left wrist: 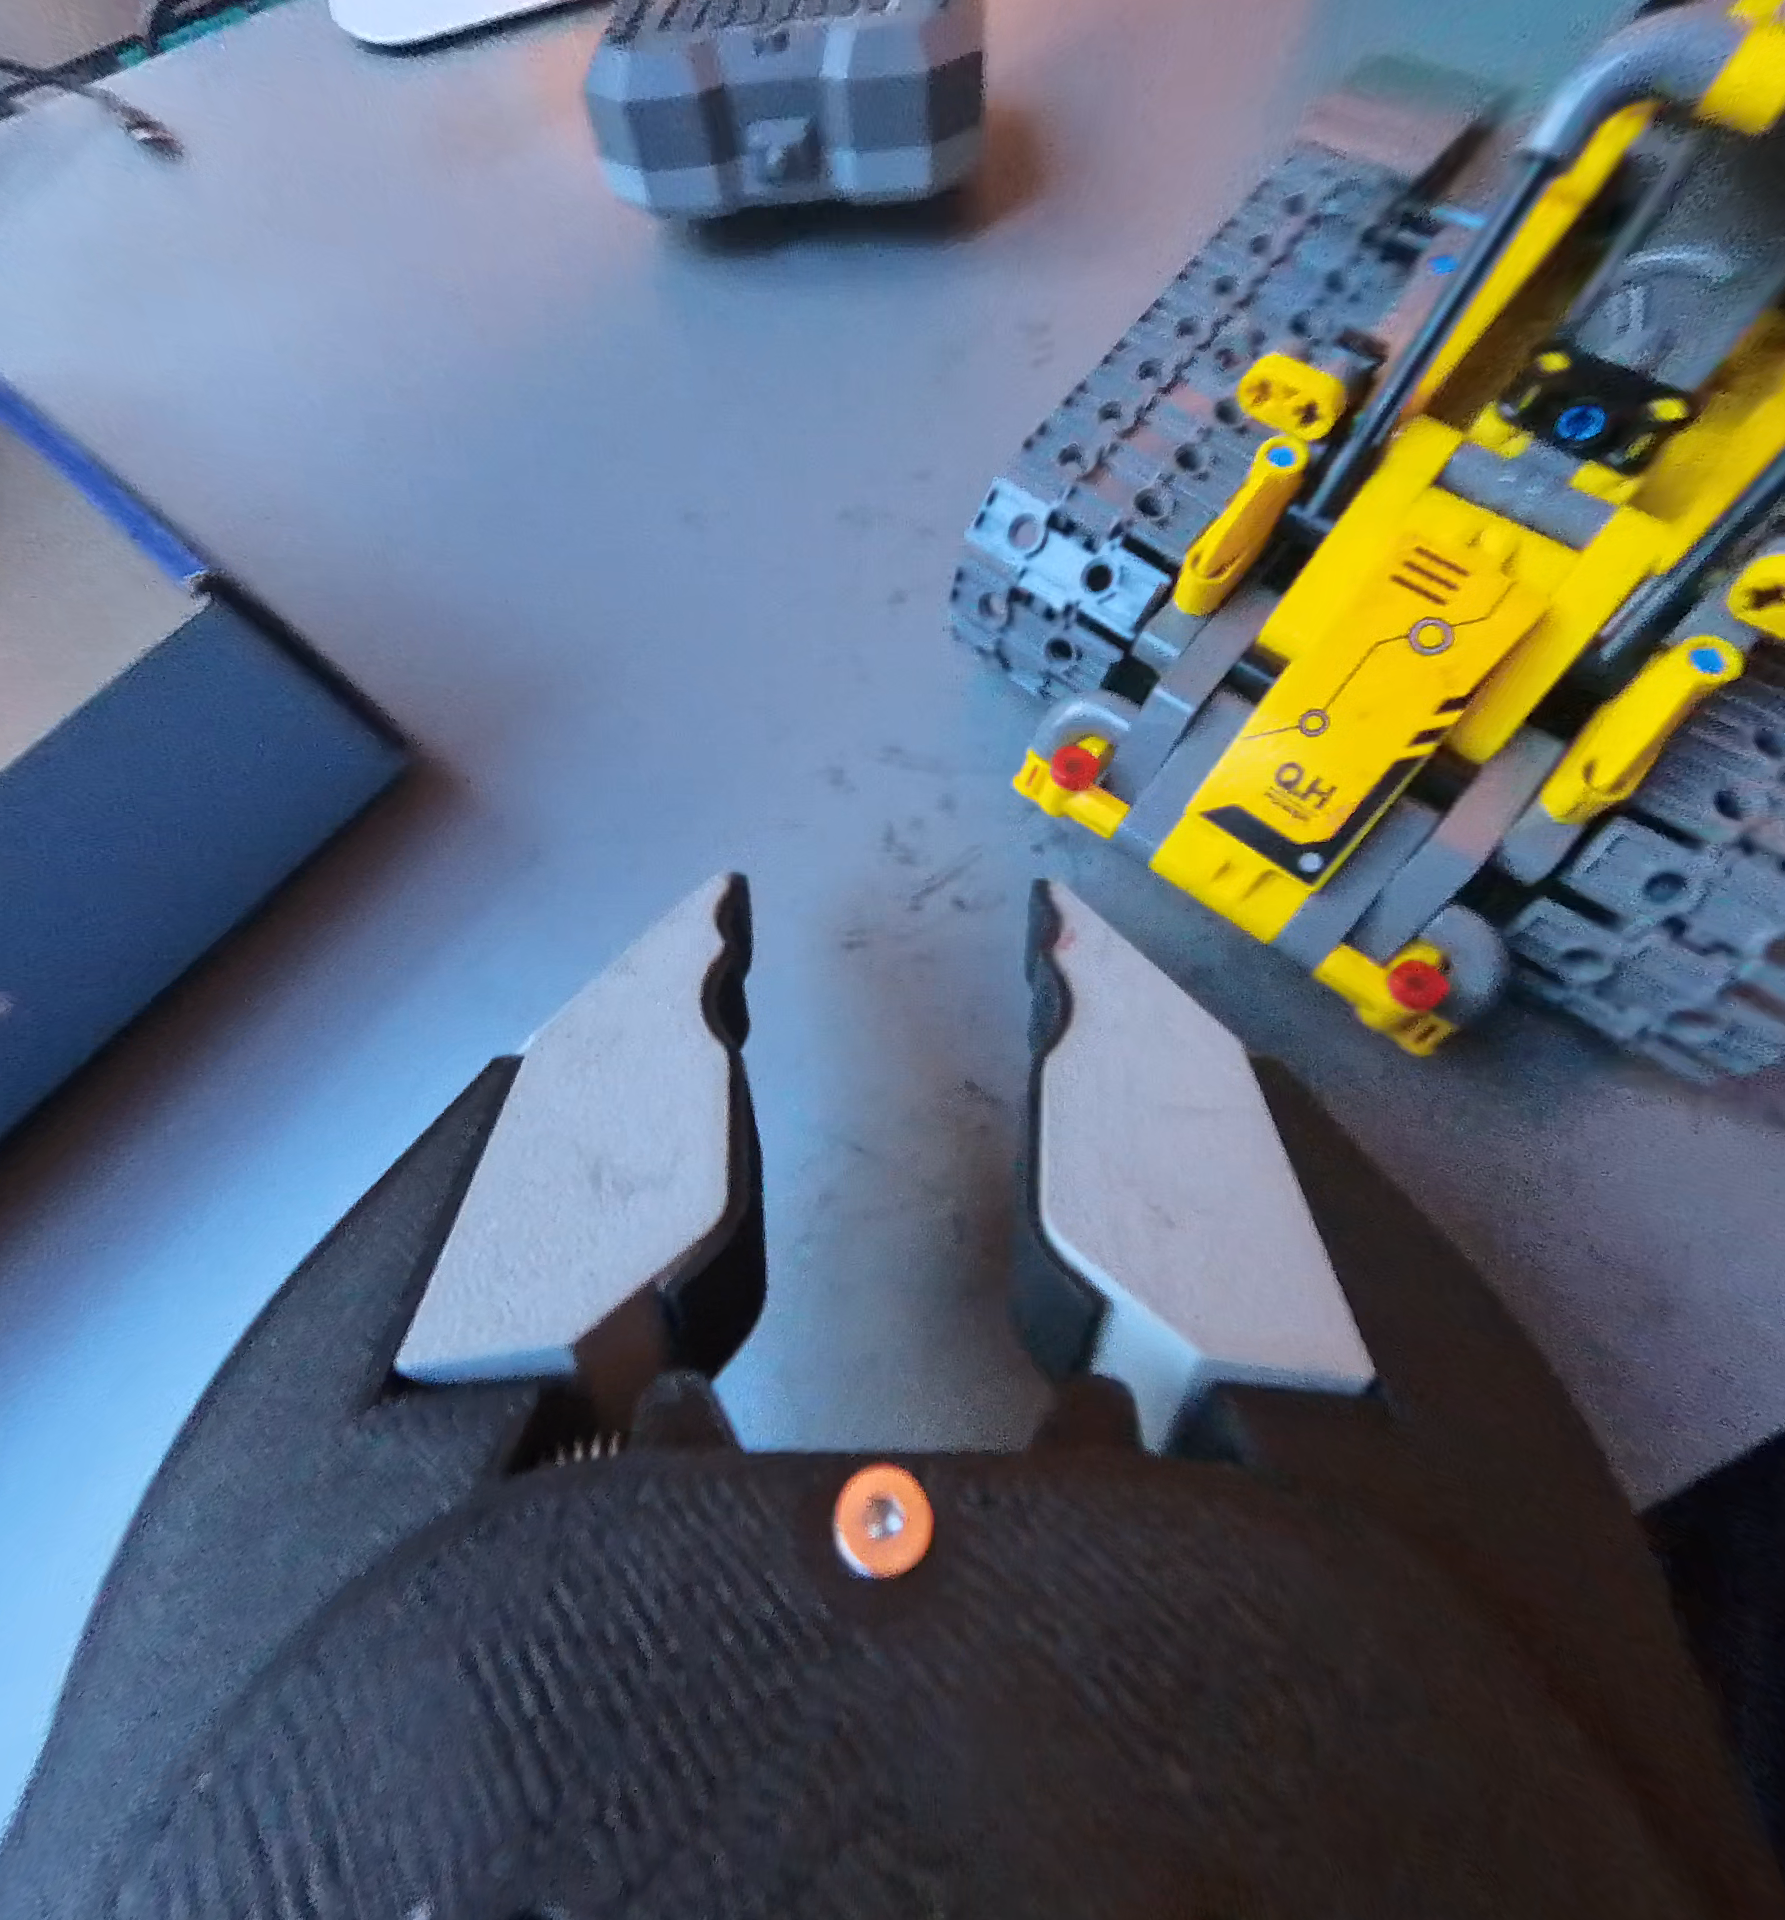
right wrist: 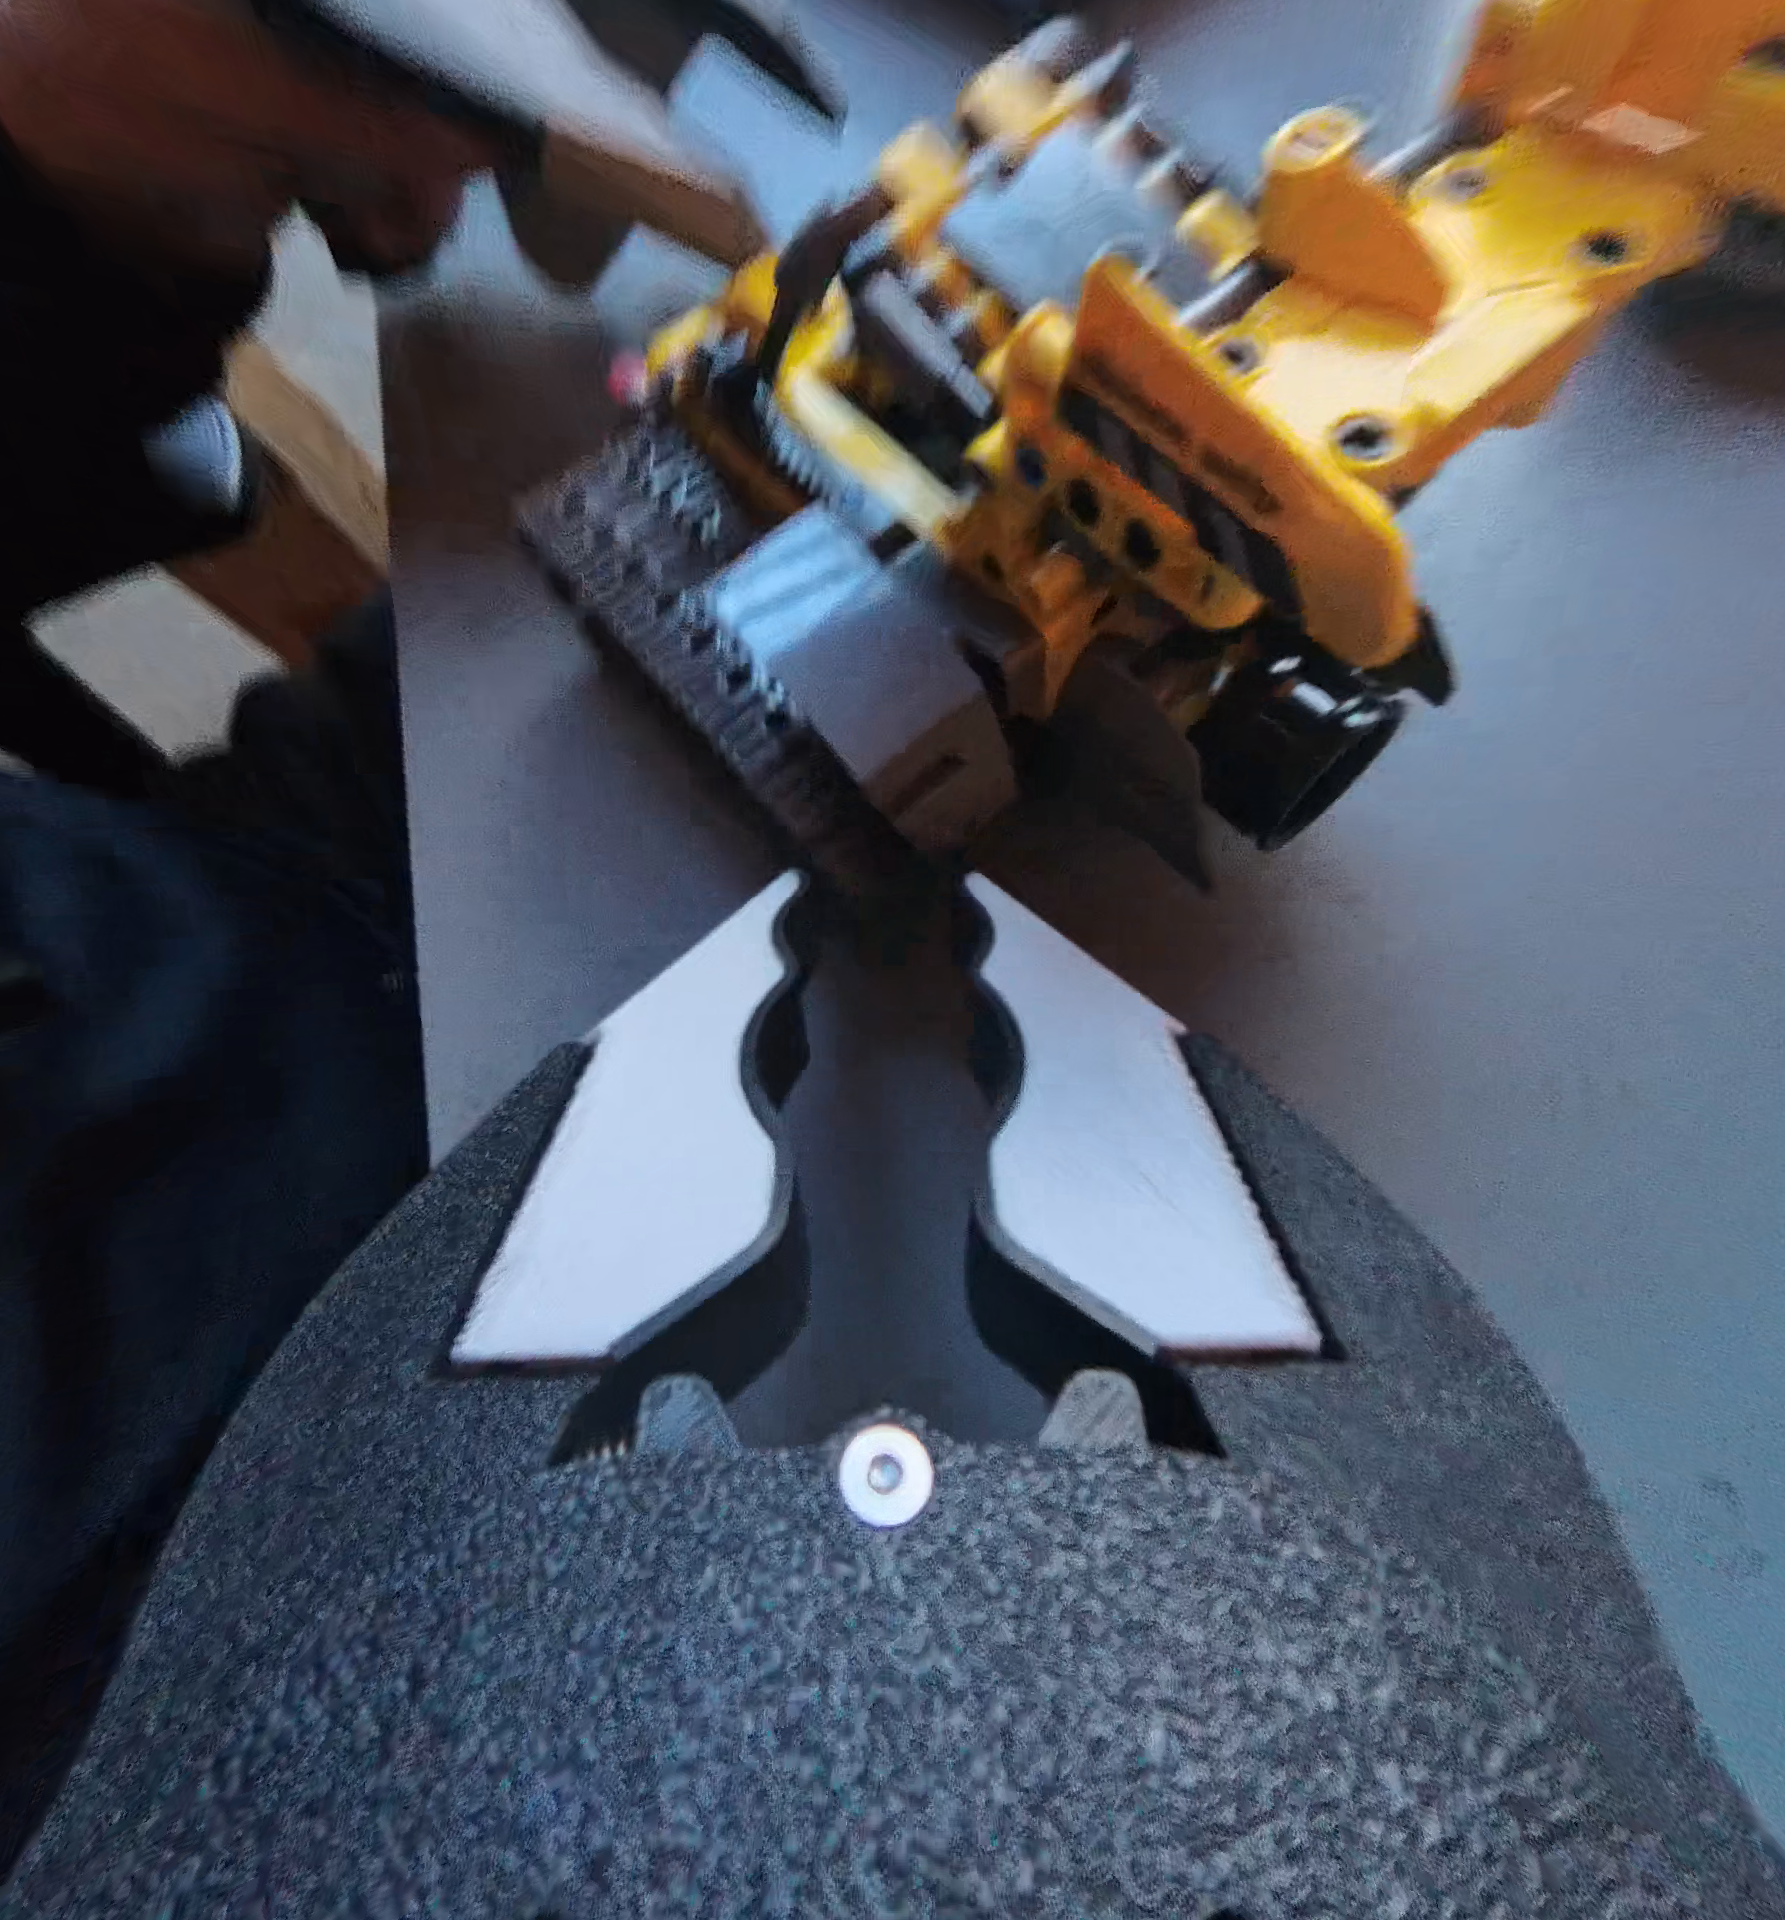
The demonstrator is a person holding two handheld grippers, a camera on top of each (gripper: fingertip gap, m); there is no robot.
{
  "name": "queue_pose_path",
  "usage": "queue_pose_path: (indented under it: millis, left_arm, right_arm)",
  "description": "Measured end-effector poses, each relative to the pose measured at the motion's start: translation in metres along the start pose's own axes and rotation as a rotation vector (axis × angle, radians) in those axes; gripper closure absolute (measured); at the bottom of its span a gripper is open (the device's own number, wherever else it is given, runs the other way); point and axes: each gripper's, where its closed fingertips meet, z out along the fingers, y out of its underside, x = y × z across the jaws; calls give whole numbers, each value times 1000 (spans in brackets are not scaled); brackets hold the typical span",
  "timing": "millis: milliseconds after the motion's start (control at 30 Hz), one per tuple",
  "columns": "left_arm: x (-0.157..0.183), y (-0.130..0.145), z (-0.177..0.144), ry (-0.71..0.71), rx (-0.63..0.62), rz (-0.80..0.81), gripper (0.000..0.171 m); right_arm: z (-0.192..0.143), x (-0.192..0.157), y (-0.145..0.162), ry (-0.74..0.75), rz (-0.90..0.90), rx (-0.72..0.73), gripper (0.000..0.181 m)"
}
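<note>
Left wrist view shows our left claw (left wrist: 888,914) with jaws spread and nothing between them, hovering over the bare grey desk (left wrist: 576,540). Up and to its right, near but apart, sits the yellow and grey brick-built tracked vehicle (left wrist: 1387,644), its long axis running diagonally away toward the upper right, dark grey link treads on both sides and small red pins at its near end. A dark blue cardboard box (left wrist: 140,810) lies off to the left, and a grey faceted block (left wrist: 784,104) stands farther back. Right wrist view has our right claw (right wrist: 883,914) parted too, its tips right at the corner of the vehicle's tread (right wrist: 722,665); blur keeps us from telling whether they touch. This claw is the nearer one.
</note>
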Motion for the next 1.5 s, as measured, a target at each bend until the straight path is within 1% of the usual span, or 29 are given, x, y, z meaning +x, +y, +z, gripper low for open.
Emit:
queue_pose_path:
  millis: [33,67,100,167,200,233,300,367,400,433,467,533,567,633,733,833,867,933,967,1067,1133,1233,1267,1367,1500]
  left_arm:
    - [0,0,-2,-23,-5,7,121]
    - [3,-2,-7,-35,1,17,120]
    - [6,-6,-12,-45,16,31,117]
    - [14,-10,-24,-41,35,65,112]
    - [17,-10,-28,-36,32,75,107]
    - [20,-8,-32,-28,24,79,102]
    - [26,-5,-39,-17,4,85,96]
    - [37,-7,-45,-7,10,122,97]
    - [39,-10,-49,-37,29,146,106]
    - [45,-13,-53,-42,40,182,105]
    - [56,-14,-56,-12,43,217,96]
    - [67,-14,-61,6,35,248,93]
    - [69,-14,-63,3,32,262,91]
    - [68,-13,-64,-25,33,277,93]
    - [76,-10,-56,-11,35,222,93]
    - [70,-5,-43,-70,13,164,98]
    - [70,-2,-39,-84,1,150,99]
    - [75,5,-36,-73,-8,147,101]
    - [78,8,-35,-63,-9,152,100]
    - [88,15,-37,-37,1,168,99]
    - [94,13,-41,-16,23,190,99]
    - [102,0,-47,37,57,229,98]
    - [105,-8,-49,67,72,249,97]
    - [117,-38,-50,154,128,315,100]
    - [121,-73,-31,222,154,371,103]
  right_arm:
    - [3,-1,8,42,-26,-73,159]
    - [6,1,12,112,-62,-136,153]
    - [8,-1,15,169,-108,-189,151]
    - [13,-5,14,271,-166,-252,148]
    - [16,-8,13,303,-170,-271,145]
    - [19,-11,11,323,-174,-271,147]
    - [27,-23,7,304,-181,-249,156]
    - [34,-36,5,268,-195,-232,158]
    - [38,-46,5,236,-210,-226,161]
    - [42,-60,6,179,-223,-223,177]
    - [46,-77,7,109,-232,-213,181]
    - [49,-99,8,46,-252,-177,172]
    - [48,-102,9,48,-260,-163,173]
    - [41,-100,11,61,-236,-124,164]
    - [23,-81,8,98,-148,-36,157]
    - [-4,-38,6,315,-125,0,155]
    - [-10,-30,5,358,-106,8,153]
    - [-18,-27,3,391,-70,32,149]
    - [-21,-27,2,409,-63,45,148]
    - [-18,-29,8,435,-37,45,144]
    - [-14,-31,14,425,3,47,143]
    - [-17,-33,10,404,48,83,143]
    - [-19,-33,4,389,53,106,143]
    - [-29,-33,-19,330,9,167,145]
    - [-35,-16,-43,278,-61,228,148]
